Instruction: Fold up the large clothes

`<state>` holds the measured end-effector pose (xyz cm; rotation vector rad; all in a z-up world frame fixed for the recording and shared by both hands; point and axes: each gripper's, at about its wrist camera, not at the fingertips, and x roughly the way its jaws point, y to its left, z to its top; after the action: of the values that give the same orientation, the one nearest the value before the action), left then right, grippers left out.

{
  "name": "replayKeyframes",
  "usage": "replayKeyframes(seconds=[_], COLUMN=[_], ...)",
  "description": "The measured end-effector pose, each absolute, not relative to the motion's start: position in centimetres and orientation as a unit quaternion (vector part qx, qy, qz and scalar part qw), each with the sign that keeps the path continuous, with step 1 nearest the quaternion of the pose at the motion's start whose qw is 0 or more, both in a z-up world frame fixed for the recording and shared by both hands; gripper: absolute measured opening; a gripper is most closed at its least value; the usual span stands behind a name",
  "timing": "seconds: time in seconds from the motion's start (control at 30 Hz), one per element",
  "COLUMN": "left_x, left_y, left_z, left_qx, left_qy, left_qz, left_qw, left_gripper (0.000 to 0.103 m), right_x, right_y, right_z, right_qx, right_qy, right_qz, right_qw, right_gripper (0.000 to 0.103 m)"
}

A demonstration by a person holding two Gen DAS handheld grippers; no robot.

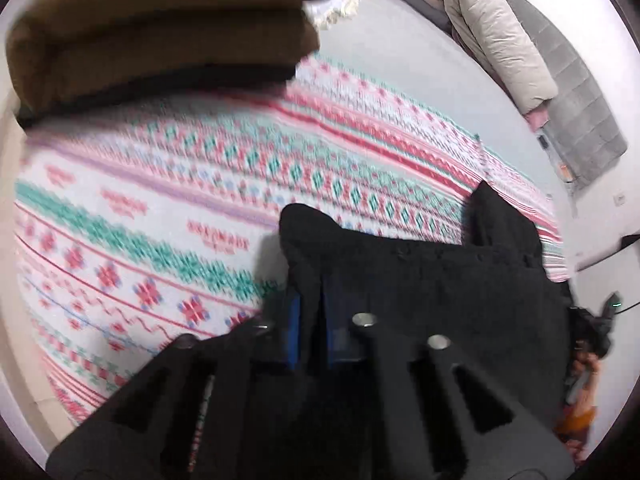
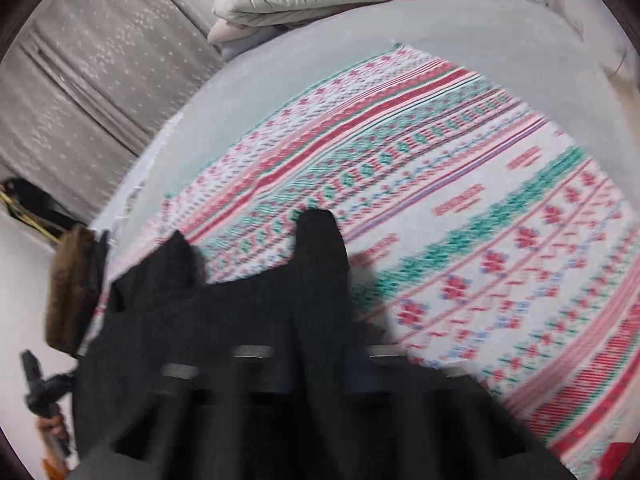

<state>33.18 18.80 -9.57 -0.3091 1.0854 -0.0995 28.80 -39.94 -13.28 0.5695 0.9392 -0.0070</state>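
A black garment hangs stretched between my two grippers above a patterned blanket on the bed. My left gripper is shut on one upper edge of the garment, blue pads pinching the cloth. My right gripper is shut on the other upper edge of the black garment, which drapes over its fingers. The blanket spreads out below and to the right in the right wrist view. Both views are motion-blurred.
A folded brown garment lies at the blanket's far left; it also shows in the right wrist view. Pale pillows and a grey headboard stand at the bed's end. A grey curtain hangs beside the bed.
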Motion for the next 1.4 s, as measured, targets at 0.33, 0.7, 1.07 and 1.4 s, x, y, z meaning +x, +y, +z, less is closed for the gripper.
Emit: replayKeyframes(seconds=[0.33,0.7,1.07,1.4], left_x=[35.1,40.3,37.0,39.7], left_y=[14.7,12.0,6.3,8.2], left_z=[-2.9,-12.2,-7.2,-13.2], left_qx=[-0.096,-0.018,-0.01,0.068], left_qy=[0.376,0.449,0.424,0.467], left_qz=[-0.016,0.032,-0.053,0.016], left_qw=[0.922,0.893,0.904,0.881], left_gripper=[0.007,0.016,0.1,0.102], right_x=[28.7,33.9,30.9,34.6], right_y=[-39.4,-41.8,-32.4,-27.8], right_z=[-6.5,-14.4,-7.7,-12.5], right_qx=[0.218,0.232,0.102,0.039], right_qy=[0.331,0.424,0.354,0.435], right_qz=[-0.026,-0.078,-0.035,0.024], right_qw=[0.918,0.872,0.929,0.899], right_gripper=[0.005,0.013,0.078,0.078])
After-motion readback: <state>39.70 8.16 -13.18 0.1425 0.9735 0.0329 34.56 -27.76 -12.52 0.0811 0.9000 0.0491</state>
